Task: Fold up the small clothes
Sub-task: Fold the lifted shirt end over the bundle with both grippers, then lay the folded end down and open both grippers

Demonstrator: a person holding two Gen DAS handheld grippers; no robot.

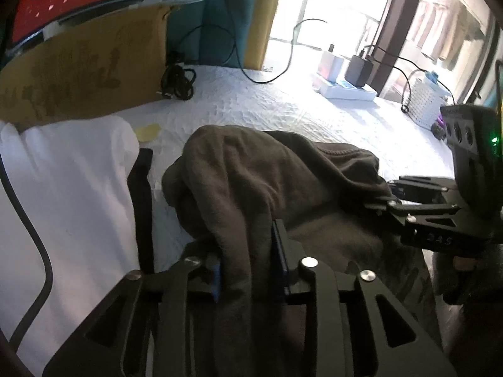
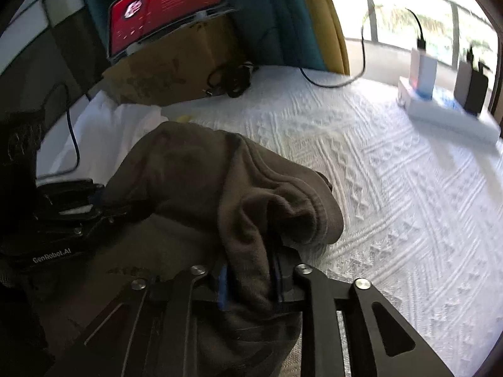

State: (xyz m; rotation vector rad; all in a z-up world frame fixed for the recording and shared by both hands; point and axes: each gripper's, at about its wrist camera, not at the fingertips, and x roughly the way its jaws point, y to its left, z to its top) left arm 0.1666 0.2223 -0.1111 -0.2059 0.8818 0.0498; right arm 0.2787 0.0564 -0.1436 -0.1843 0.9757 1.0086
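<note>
2 grippers' fingers [image 1: 278, 245] seemingly grip folds of brown garment [image 1: 251, 169] between them.

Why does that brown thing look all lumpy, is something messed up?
The brown garment is bunched in a rumpled heap on the white bedspread, not flat, with folds of it between the left gripper and the right gripper. A small yellow scrap lies loose beside it.

"genrobot.ai" on left gripper [image 2: 94, 201] body; "das" (faint) on right gripper [image 1: 393, 188].
</note>
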